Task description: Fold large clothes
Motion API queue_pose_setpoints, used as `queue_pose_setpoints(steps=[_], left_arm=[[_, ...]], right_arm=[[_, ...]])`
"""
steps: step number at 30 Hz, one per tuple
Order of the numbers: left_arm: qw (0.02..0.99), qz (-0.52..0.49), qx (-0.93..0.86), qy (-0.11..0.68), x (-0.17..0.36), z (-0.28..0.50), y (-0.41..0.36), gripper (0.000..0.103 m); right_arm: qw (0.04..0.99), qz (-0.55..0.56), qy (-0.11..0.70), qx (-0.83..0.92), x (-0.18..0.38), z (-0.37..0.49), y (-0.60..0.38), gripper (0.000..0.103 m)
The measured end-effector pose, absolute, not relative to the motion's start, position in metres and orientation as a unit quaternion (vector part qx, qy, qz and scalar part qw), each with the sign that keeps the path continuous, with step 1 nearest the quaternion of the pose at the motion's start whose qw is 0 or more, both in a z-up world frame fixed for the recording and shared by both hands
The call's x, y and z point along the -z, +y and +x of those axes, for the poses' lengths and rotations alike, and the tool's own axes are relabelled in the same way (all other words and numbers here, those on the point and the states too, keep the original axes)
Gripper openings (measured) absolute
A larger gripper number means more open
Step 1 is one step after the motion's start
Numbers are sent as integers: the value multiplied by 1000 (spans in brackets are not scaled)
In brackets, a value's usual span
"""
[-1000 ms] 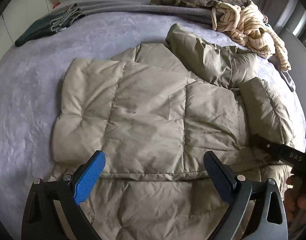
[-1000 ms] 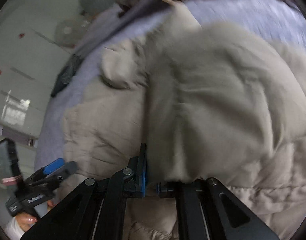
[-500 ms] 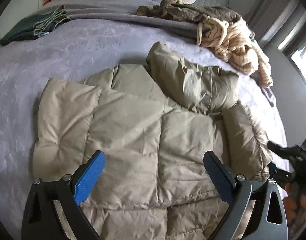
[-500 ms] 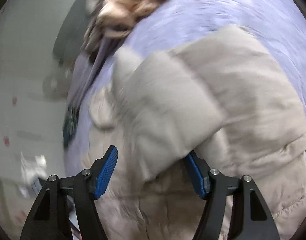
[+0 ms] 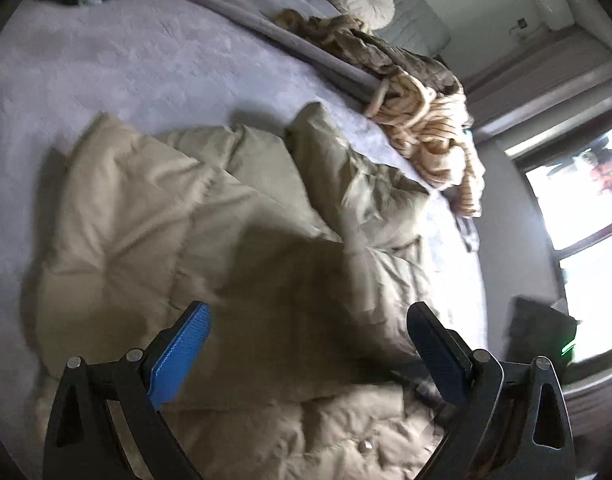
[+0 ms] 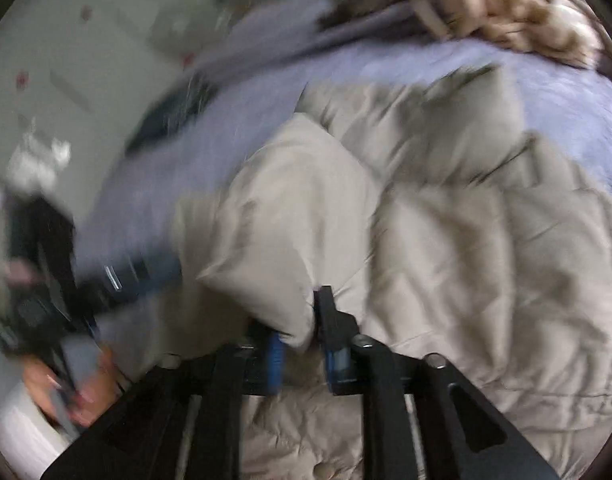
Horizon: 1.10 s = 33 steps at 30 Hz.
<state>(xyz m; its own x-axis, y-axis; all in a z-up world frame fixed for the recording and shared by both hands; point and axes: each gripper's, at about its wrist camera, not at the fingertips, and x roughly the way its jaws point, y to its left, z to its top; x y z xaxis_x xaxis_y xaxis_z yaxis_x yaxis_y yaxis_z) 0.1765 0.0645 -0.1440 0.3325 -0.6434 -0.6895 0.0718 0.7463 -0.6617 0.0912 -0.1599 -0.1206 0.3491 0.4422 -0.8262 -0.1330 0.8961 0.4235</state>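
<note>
One puffy fold of the beige down jacket (image 6: pixel 445 240), lying on the lavender bed (image 5: pixel 106 80), is sitting pinched in the nearly closed right gripper (image 6: pixel 300 340). The left gripper (image 5: pixel 306 344) is hovering wide apart, gripping nothing. That slick padding is likely slipping free if tugged, since the bite is looking shallow.

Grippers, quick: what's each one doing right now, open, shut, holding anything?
Left gripper: open, holding nothing, above the beige puffer jacket.
Right gripper: shut on a fold of the beige puffer jacket.
</note>
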Motion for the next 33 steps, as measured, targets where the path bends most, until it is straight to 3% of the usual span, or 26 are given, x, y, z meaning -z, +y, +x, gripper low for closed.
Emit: queue_pose_setpoints(steps=[1,2,10,11,12,13,14,15,17,18,19,20,22,26,31,32,33], left_arm=[[765,-274,237,532,146,177,62,99],[757,-277,247,537,149,178,57,99],[740,-242,255,573,172,184,11,99],[740,-238,255,575,174,186,5,91],[738,-233,257,579,176,188,-3,71],[734,-230,258,584,179,190,-8,59],[730,-222,254,595,182,193,-16,31],[729,-215,251,599,184,192,-19,11],[744,-203,244,588,177,190,-25,11],[758,-193,241,574,168,187,-26,11],[767,-186,240,566,162,184,-25,11],[777,-178,237,555,155,180,-22,10],[794,-155,225,544,147,173,-15,10],[794,-112,193,566,169,170,-1,10],[792,-115,165,576,183,169,12,13],[796,-108,157,575,180,167,14,21],[801,-97,145,573,176,165,17,37]], right_arm=[[800,135,556,-183,127,88,-154,61],[791,133,568,-187,134,84,-151,63],[767,251,582,-101,144,27,-262,63],[760,291,578,-72,149,14,-292,63],[754,324,569,-51,152,5,-315,63],[748,362,556,-29,155,-4,-337,63],[740,403,539,-8,158,-8,-358,63],[734,437,519,8,161,-15,-377,63],[725,494,478,46,166,-27,-410,61],[718,520,459,62,170,-30,-424,52],[713,539,443,73,173,-33,-435,13],[705,551,438,87,177,-32,-444,4],[713,543,437,81,173,-22,-453,4],[770,424,476,31,149,8,-421,4],[752,398,525,34,181,17,-408,4],[749,403,525,34,184,15,-408,4],[747,405,526,34,183,14,-409,6]])
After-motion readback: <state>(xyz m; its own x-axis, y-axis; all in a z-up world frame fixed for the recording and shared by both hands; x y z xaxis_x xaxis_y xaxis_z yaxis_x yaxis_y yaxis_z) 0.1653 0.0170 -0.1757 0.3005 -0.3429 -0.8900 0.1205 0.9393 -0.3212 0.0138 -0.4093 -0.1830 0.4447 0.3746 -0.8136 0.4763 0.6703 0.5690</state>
